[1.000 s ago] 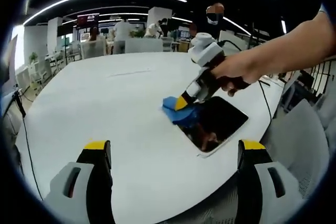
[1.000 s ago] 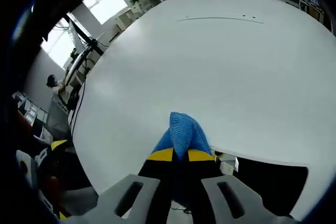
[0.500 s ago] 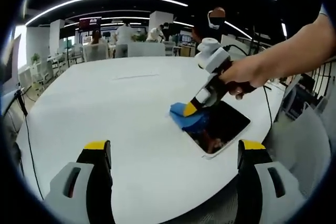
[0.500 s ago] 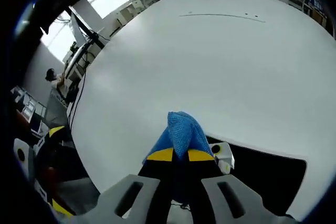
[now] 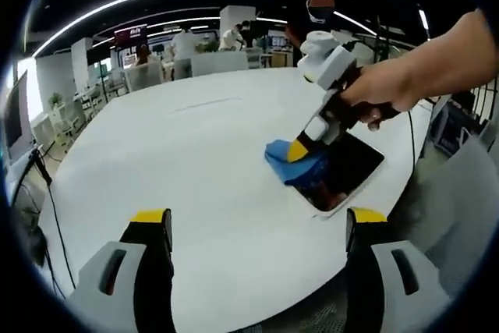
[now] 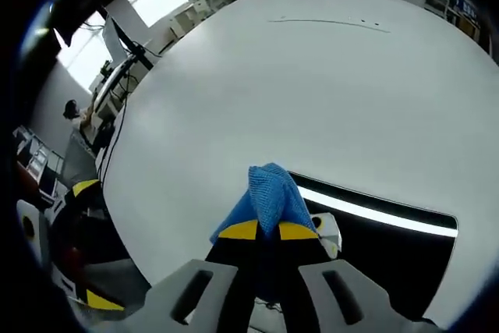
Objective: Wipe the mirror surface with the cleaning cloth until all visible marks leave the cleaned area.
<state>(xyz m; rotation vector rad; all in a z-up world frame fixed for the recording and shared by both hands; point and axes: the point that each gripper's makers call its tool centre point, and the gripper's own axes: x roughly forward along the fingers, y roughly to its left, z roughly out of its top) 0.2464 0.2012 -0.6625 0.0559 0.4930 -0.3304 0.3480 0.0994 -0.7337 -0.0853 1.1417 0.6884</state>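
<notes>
mirror (image 5: 343, 171) under blue cloth (image 6: 269, 200) clamped by right hand-held gripper (image 6: 267, 231)

Large white table (image 5: 179, 161), black cable (image 5: 54, 216), distant office desks behind.

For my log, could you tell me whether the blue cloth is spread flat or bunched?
Bunched: the blue cloth rises in a crumpled clump from the shut right tongs, at the mirror's edge.
</notes>
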